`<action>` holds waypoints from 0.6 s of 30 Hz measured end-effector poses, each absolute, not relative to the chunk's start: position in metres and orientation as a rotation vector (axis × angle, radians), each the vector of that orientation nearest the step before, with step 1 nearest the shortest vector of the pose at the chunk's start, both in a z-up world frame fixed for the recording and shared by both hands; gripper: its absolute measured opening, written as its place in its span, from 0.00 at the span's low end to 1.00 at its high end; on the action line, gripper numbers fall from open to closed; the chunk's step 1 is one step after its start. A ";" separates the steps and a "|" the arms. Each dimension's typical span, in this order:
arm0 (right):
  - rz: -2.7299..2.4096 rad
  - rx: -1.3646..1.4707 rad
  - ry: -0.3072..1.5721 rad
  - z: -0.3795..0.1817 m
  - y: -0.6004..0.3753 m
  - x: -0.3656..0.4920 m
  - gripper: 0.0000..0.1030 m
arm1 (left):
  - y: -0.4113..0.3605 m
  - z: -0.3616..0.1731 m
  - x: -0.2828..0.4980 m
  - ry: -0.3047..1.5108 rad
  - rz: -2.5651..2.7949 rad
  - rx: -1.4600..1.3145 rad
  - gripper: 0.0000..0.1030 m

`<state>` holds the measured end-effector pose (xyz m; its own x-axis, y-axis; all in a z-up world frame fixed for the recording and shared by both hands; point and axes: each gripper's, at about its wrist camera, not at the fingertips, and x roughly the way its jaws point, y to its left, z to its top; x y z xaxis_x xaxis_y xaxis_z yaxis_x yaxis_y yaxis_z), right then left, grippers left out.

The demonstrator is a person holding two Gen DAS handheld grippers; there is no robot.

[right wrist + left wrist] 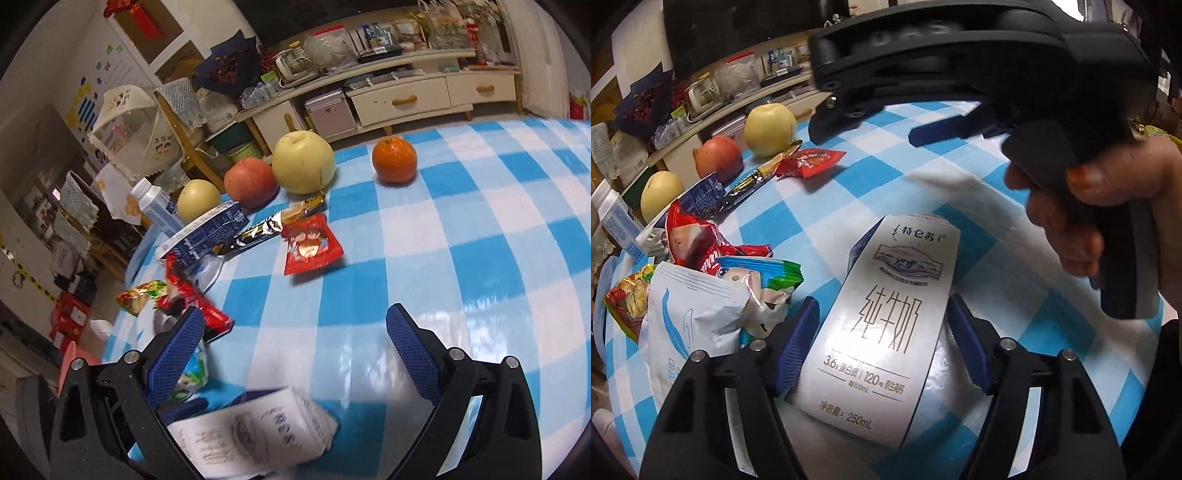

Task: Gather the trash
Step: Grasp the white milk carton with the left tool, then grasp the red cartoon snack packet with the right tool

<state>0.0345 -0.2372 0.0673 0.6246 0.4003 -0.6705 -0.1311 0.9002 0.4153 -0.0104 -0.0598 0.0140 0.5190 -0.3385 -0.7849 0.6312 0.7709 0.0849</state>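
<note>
Left claw [879, 339] straddling the milk carton [882, 325] on the checked table [960, 192]

Its pads flank the carton without clearly pressing yet; right claw [295, 354] hangs released, empty. Next: clamp firmly, lift toward the wrapper pile [701, 288] at left.

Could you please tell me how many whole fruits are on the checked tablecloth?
4: small yellow pear, red apple and large yellow pear clustered at the far edge; orange mandarin apart, rightward.

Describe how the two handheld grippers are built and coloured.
Both are matte black plastic. The left gripper and right gripper have blue, finely textured finger pads on angular black linkages with silver pivot pins. The right one has a pistol-style handle. No cables or sleeves show.
</note>
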 end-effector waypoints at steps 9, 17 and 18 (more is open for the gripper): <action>0.275 0.195 0.873 0.058 -0.223 0.081 0.75 | -0.062 0.010 -0.009 0.857 -0.568 0.374 0.53; 0.286 0.168 0.903 0.044 -0.210 0.110 0.67 | -0.059 0.010 -0.010 0.836 -0.527 0.320 0.53; 0.286 0.163 0.900 0.044 -0.207 0.112 0.66 | -0.058 0.010 -0.010 0.834 -0.525 0.315 0.53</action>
